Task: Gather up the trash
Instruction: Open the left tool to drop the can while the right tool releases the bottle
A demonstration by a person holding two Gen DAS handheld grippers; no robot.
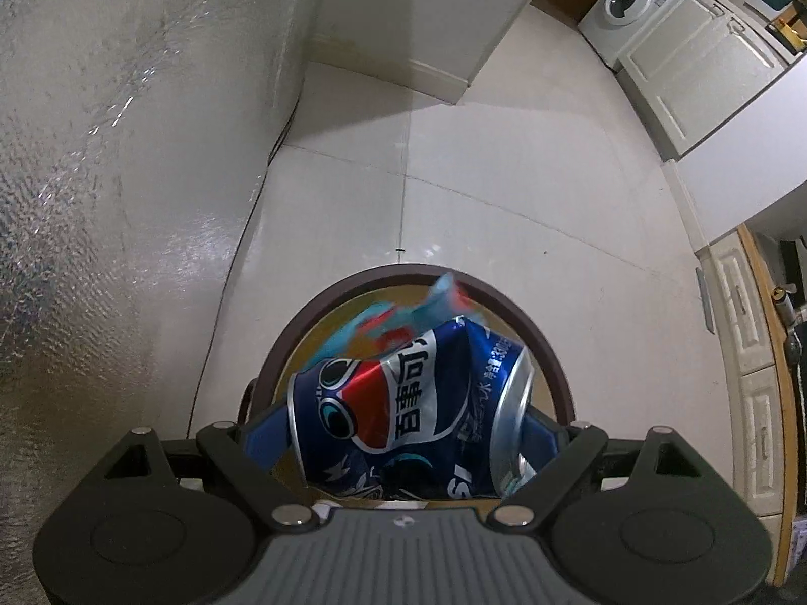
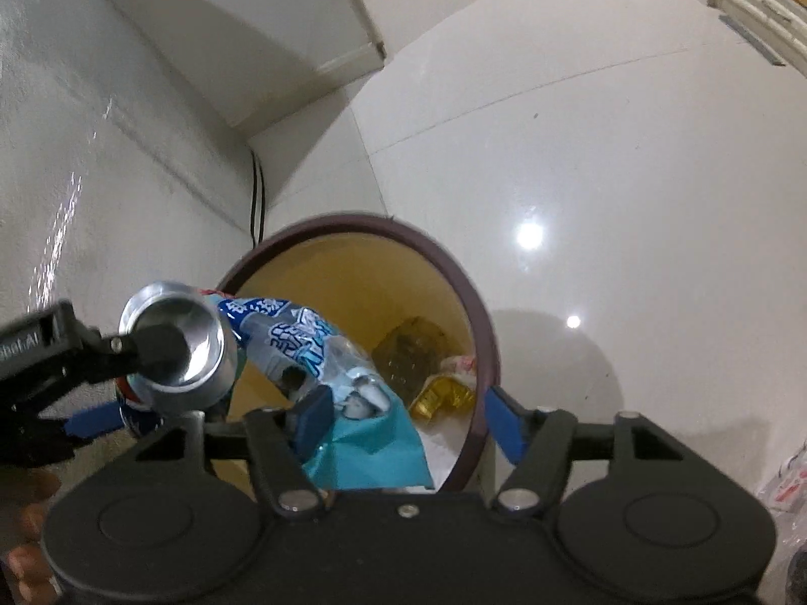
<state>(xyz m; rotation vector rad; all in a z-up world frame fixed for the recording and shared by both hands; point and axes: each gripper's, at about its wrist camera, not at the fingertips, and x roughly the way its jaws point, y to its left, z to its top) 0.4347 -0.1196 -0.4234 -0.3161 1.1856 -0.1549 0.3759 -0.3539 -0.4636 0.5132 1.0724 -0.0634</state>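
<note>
A crushed blue Pepsi can [image 1: 408,413] lies crosswise between the blue pads of my left gripper [image 1: 403,436], which is shut on it just over the bin. The round bin has a brown rim [image 1: 323,302] and a yellow inside. In the right wrist view the can [image 2: 176,343] hangs at the bin's left rim [image 2: 454,272]. My right gripper [image 2: 408,418] stands open over the bin's mouth. A teal and white wrapper [image 2: 312,343] hangs loose against its left finger [image 2: 315,413], unpinched. That wrapper [image 1: 444,297] shows blurred beyond the can.
Gold packaging [image 2: 444,396] and a brownish clear piece [image 2: 411,348] lie on the bin's floor. A textured wall [image 1: 101,201] with a black cable [image 2: 258,191] stands close on the left. Shiny tiles spread right towards white cabinets [image 1: 706,65] and a washing machine [image 1: 630,0]. Plastic packaging [image 2: 787,484] lies on the floor.
</note>
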